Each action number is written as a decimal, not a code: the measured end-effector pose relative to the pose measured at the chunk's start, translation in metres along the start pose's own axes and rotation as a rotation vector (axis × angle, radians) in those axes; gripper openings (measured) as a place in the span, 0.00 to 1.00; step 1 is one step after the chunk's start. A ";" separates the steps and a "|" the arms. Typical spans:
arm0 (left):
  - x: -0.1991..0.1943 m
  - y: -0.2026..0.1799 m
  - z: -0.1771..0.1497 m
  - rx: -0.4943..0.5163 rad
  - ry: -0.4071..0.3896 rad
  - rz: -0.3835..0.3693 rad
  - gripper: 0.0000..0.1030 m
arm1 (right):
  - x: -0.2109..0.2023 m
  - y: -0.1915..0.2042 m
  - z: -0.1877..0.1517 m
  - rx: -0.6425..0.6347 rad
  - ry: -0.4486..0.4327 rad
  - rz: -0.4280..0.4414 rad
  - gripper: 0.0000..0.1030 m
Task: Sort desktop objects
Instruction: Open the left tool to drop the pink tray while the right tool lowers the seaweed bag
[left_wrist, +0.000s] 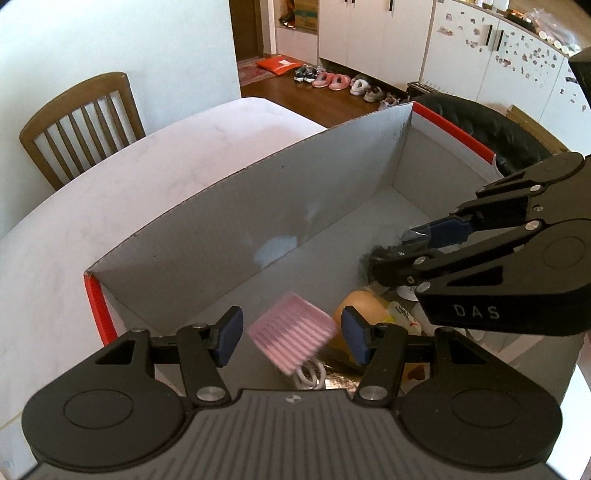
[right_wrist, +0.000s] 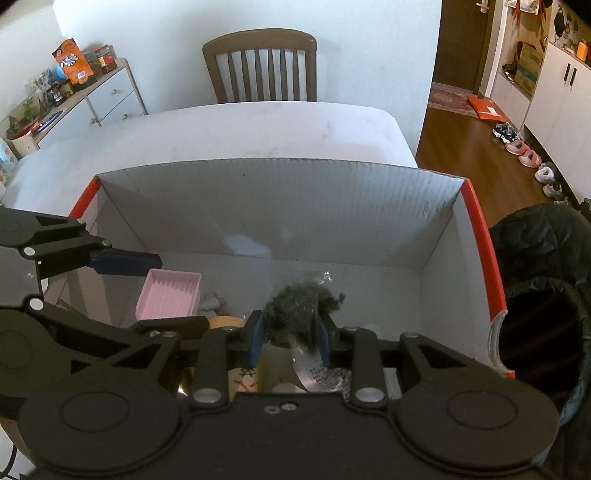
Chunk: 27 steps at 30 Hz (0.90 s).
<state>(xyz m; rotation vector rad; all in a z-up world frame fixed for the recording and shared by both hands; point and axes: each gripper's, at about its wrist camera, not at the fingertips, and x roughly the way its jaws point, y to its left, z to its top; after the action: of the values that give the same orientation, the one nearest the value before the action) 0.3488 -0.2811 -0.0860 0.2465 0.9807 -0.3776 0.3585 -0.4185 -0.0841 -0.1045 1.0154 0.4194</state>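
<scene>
I'm dropping things into the box (right_wrist: 258, 206). My left fingers (left_wrist: 291, 334) stand wide, the pink tray (left_wrist: 291, 341) loose between them, lower centre. My right fingers (right_wrist: 290, 341), narrow, flank the dark tuft (right_wrist: 301, 306); next, let go.

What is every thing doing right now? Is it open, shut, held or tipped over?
left tongs: open, gripping nothing.
right tongs: shut on the dark fuzzy bundle.
dark fuzzy bundle: held between the pads, inside the box.
pink tray: loose and tilted, inside the box.
box: open on top, several things in it.
chair: empty, at the table's far side.
</scene>
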 end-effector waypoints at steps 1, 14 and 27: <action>-0.001 -0.001 0.000 0.002 -0.001 0.002 0.56 | 0.000 0.000 0.001 0.002 0.000 -0.002 0.31; -0.022 -0.007 -0.010 -0.024 -0.044 -0.029 0.65 | -0.014 -0.008 0.001 0.017 -0.029 0.000 0.49; -0.058 -0.002 -0.028 -0.120 -0.099 -0.053 0.74 | -0.042 -0.012 -0.011 0.034 -0.085 0.060 0.70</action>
<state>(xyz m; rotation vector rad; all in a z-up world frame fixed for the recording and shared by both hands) 0.2980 -0.2614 -0.0521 0.0924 0.9100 -0.3740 0.3356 -0.4450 -0.0560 -0.0260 0.9435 0.4572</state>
